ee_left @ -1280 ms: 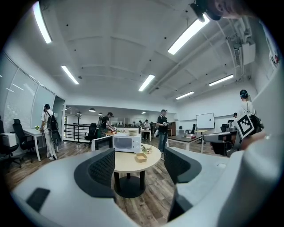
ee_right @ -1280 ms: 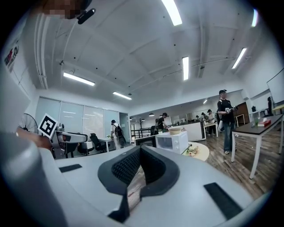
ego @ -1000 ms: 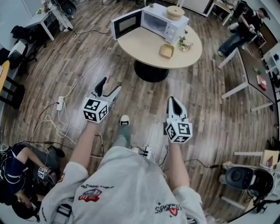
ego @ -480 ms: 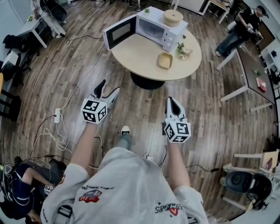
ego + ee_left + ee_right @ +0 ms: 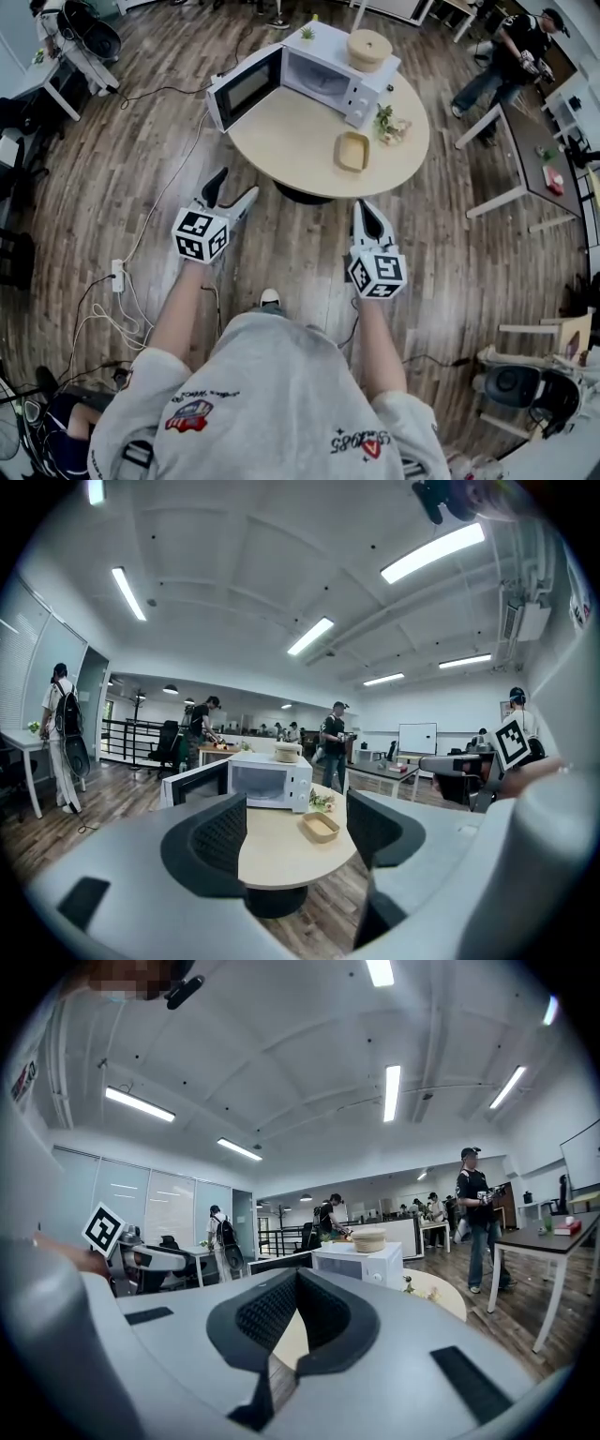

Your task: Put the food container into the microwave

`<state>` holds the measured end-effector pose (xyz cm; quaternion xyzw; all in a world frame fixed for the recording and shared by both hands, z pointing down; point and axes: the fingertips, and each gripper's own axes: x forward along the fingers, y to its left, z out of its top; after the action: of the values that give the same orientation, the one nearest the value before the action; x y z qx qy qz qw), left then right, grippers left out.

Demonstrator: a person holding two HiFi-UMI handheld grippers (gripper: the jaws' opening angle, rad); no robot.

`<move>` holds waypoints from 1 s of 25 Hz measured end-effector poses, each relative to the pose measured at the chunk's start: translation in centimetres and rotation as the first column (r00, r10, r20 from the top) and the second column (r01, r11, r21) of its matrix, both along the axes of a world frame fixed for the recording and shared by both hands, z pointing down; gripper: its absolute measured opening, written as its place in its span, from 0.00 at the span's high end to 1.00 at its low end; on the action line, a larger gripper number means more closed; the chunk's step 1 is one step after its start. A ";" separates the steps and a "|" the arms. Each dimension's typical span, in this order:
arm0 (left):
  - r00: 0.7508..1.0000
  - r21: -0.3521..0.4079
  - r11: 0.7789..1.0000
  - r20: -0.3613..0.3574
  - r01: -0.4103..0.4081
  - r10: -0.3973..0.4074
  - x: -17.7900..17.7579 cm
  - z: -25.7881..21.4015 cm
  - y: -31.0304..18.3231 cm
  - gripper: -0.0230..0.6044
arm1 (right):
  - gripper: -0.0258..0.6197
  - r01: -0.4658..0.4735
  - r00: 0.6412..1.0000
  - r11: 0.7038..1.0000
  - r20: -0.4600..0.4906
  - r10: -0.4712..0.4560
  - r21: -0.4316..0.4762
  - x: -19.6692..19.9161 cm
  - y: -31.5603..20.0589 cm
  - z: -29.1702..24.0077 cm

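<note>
The tan, open-topped food container point(image 5: 352, 151) lies on the round wooden table point(image 5: 291, 141), in front of the white microwave point(image 5: 323, 70), whose door point(image 5: 242, 89) stands swung open to the left. Both grippers hang over the floor, short of the table. My left gripper point(image 5: 232, 190) is open and empty; in its own view the container point(image 5: 321, 826) and the microwave point(image 5: 270, 780) show between its pads. My right gripper point(image 5: 366, 216) is shut on nothing, and past its closed tips point(image 5: 296, 1283) the microwave point(image 5: 361, 1262) is in sight.
A round lidded wooden bowl point(image 5: 368, 47) sits on top of the microwave, and a small sprig of plant point(image 5: 389, 122) lies by its right side. Cables and a power strip point(image 5: 117, 275) trail over the floor at the left. A person point(image 5: 511, 52) stands among desks point(image 5: 525, 150) at the right.
The table and microwave have drawn nearer and sit lower in the head view as the person walks toward them. Both grippers keep their states and relative places.
</note>
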<state>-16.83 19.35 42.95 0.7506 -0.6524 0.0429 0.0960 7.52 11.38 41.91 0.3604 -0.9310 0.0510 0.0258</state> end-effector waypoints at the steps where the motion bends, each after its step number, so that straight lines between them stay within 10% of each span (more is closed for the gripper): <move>1: 1.000 0.000 1.000 -0.001 -0.005 0.005 -0.6 0.1 -0.6 0.44 | 0.96 -0.004 1.000 1.000 -0.001 0.004 -0.001 -0.6 -0.5 0.2; 25: 0.998 -0.034 0.998 -0.013 -0.056 0.055 -7.8 3.1 -15.3 0.44 | 0.96 -0.034 0.999 0.999 0.014 0.034 -0.008 -8.3 -14.5 2.4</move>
<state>-24.60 4.05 46.06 0.7668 -0.6299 0.0521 0.1117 -0.78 -3.08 44.28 0.3756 -0.9248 0.0576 0.0196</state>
